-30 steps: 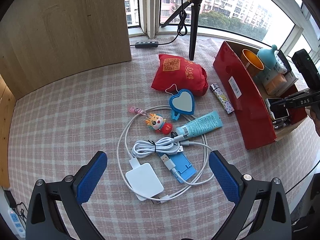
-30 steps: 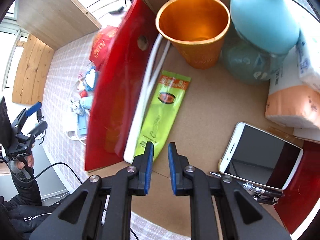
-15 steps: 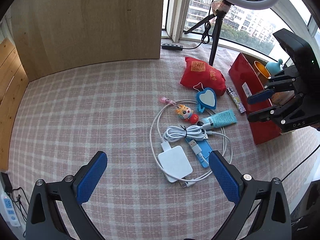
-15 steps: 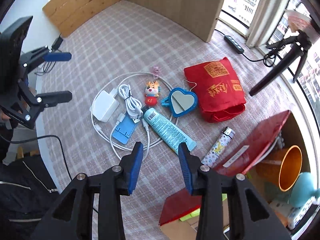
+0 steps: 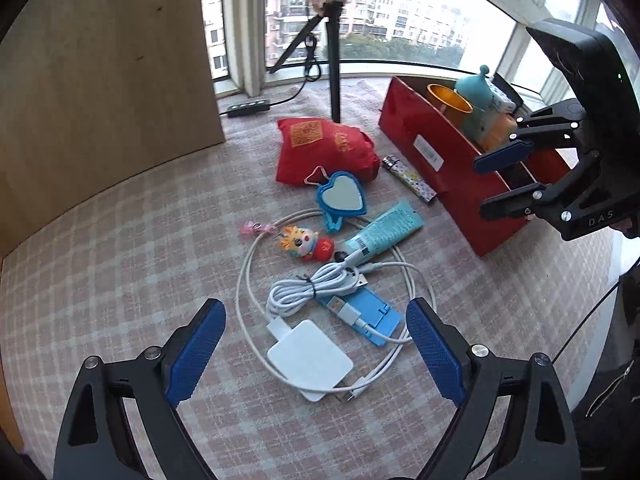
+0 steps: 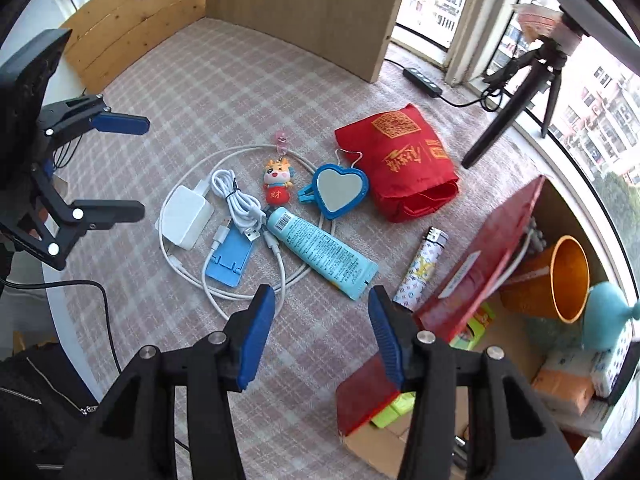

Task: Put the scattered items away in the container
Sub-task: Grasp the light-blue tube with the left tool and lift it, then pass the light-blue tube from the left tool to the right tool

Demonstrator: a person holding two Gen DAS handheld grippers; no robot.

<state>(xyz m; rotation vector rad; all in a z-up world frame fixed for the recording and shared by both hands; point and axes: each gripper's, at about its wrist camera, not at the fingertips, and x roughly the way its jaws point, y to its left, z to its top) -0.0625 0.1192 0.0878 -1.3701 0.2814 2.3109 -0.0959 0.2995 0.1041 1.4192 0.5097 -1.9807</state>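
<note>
Scattered on the checked cloth lie a white charger with coiled cable, a blue phone stand, a teal tube, a doll keychain, a heart mirror, a red bag and a patterned lighter. The red box stands to the right. My left gripper is open just above the charger. My right gripper is open over the box's edge near the tube, holding nothing.
Inside the box are an orange cup, a teal bottle, tissue packs and a green packet. A tripod and power strip stand by the window. A wooden panel closes the far left.
My right gripper came out of the box, opened and now faces the scattered items. My left gripper pulled back, then moved in over the charger.
</note>
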